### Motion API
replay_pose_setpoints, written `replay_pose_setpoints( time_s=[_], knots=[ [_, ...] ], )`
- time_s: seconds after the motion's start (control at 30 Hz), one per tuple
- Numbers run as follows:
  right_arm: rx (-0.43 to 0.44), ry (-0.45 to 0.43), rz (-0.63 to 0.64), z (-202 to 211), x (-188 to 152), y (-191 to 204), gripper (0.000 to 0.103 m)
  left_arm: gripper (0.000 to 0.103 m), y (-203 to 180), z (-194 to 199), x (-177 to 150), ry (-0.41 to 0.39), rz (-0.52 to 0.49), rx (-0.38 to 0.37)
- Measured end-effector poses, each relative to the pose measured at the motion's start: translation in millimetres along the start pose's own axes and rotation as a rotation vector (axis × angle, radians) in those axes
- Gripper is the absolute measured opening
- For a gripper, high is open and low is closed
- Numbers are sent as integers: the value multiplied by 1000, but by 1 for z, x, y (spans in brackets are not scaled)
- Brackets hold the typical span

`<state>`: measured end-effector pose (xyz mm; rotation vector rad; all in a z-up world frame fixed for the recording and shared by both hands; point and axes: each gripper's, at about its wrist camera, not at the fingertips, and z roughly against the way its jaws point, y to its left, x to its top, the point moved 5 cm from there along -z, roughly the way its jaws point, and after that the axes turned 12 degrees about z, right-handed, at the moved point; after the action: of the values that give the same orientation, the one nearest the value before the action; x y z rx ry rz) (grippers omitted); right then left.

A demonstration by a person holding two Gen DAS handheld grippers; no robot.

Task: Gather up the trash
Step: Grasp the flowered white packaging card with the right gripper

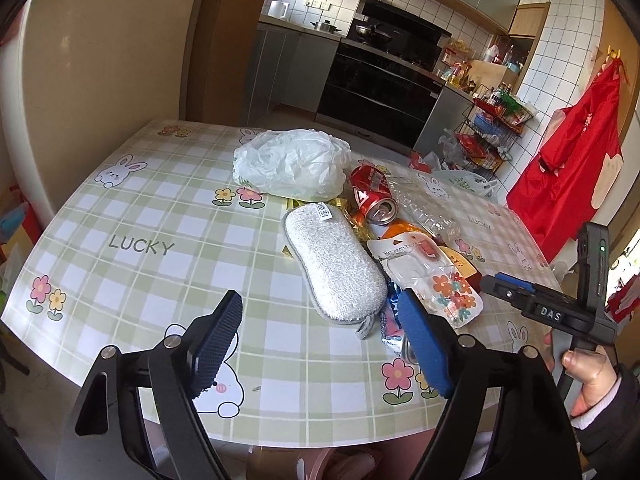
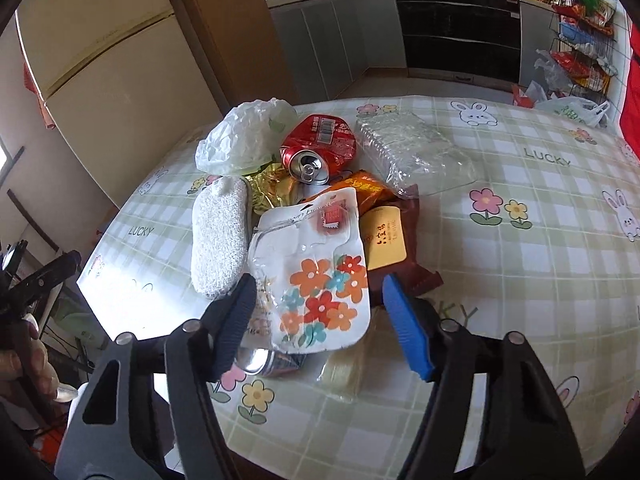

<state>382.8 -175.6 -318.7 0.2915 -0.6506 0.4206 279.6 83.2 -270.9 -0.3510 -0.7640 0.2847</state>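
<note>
A pile of trash lies on the checked table (image 1: 132, 216): a white plastic bag (image 1: 290, 164), a crushed red can (image 1: 372, 194), a grey-white sponge (image 1: 334, 266), a clear crushed bottle (image 2: 412, 148), a flowered white packet (image 2: 316, 272), a brown wrapper (image 2: 394, 240), gold foil (image 2: 276, 190). My left gripper (image 1: 320, 328) is open and empty, hovering just before the sponge. My right gripper (image 2: 318, 312) is open and empty, its fingers either side of the flowered packet's near end. The right gripper also shows in the left wrist view (image 1: 548, 308).
A cream fridge (image 2: 100, 76) stands left of the table. Kitchen cabinets and a black oven (image 1: 380, 76) are behind. A wire rack of goods (image 2: 580, 32) and a red apron (image 1: 576, 152) are at the right. The table's near edge (image 1: 280, 436) is close below the grippers.
</note>
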Motion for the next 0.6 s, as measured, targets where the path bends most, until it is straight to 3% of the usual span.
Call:
replay_pose_setpoints(
  time_s=[0.33, 0.6],
  knots=[
    [12, 57, 6, -46, 12, -12, 57, 73, 5, -32, -4, 52, 11, 6],
    [-11, 100, 91, -65, 16, -5, 57, 73, 7, -43, -6, 68, 19, 3]
  ],
)
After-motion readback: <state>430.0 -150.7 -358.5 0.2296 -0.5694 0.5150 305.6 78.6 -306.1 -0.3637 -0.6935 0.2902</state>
